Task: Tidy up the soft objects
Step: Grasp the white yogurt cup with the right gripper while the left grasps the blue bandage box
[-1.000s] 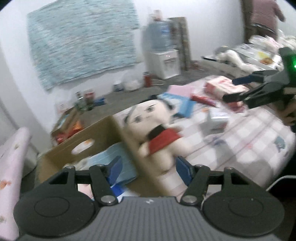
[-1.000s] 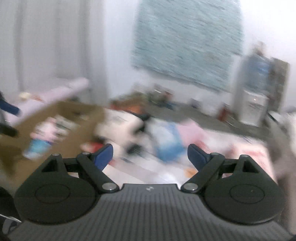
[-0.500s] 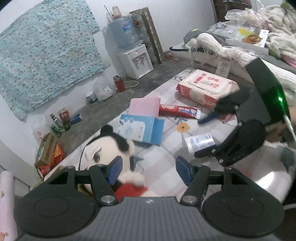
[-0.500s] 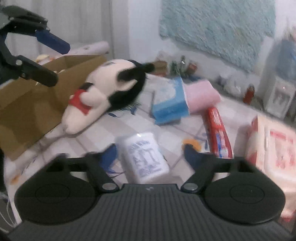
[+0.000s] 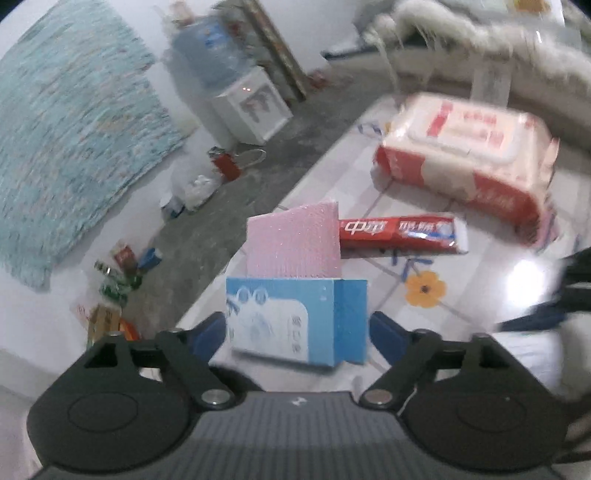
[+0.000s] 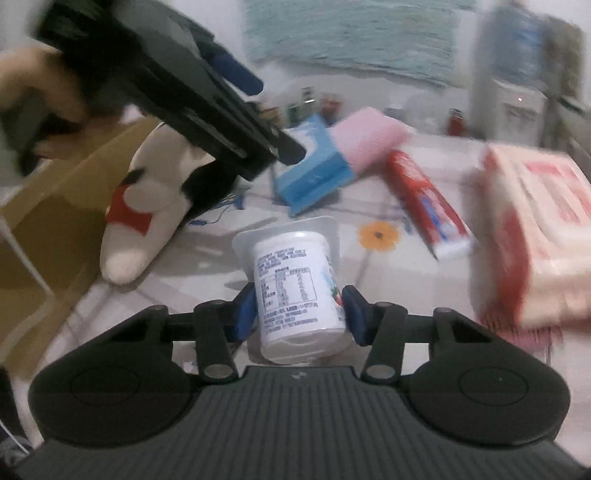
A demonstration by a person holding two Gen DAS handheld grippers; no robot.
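Note:
In the left wrist view my left gripper [image 5: 297, 332] is open with a blue box [image 5: 295, 323] between its fingers, a pink sponge-like pad [image 5: 293, 242] behind it, then a red toothpaste tube [image 5: 402, 236] and a red-and-white wipes pack [image 5: 469, 162]. In the right wrist view my right gripper [image 6: 299, 314] has closed in around a white cup [image 6: 295, 284] lying on its side; contact is unclear. A plush doll [image 6: 147, 206] lies left against a cardboard box [image 6: 48, 221]. The left gripper [image 6: 229, 107] hovers above the doll.
The items lie on a checked tablecloth [image 6: 388, 288] with a flower print. Beyond the table edge the floor holds a water dispenser [image 5: 251, 103], a red can and small bottles. A pale blanket [image 5: 480, 29] lies at the back right.
My left gripper swung from the doll over to the blue box. My right gripper advanced onto the white cup and its fingers narrowed around it.

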